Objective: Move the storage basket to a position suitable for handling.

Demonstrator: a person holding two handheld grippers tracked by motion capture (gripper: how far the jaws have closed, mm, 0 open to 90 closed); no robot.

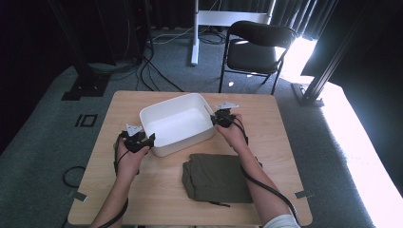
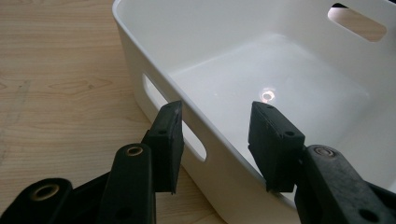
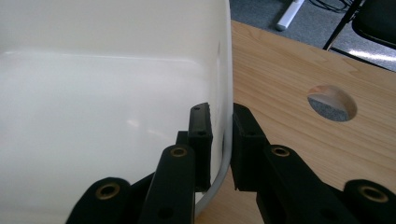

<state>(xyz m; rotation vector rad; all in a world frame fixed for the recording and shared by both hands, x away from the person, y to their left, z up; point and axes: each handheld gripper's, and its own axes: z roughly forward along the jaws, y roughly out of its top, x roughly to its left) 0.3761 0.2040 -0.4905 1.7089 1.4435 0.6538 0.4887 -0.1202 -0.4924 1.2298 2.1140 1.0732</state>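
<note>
I have a white plastic tub (image 1: 177, 123) near the far middle of the light wood-grain table (image 1: 285, 142); it is smooth, glossy and rectangular with rounded corners and a slot handle cut in each short wall. My right gripper (image 1: 219, 117) is clamped on the tub's right wall: its own view shows one matte black pad inside the rim and one outside, both pressed against the thin plastic. My left gripper (image 1: 142, 141) straddles the left wall with the jaws partly apart; its own view shows one pad outside by the slot and the other inside over the glossy floor, with a gap on each side, so it is gripping nothing.

A folded olive-green cloth (image 1: 216, 177), soft and matte, lies near the table's near edge, just clear of the tub; I see it from the high view. The right gripper view adds a round hole (image 3: 332, 102) through the tabletop. The left gripper view picks out a bright glint on the tub's floor.
</note>
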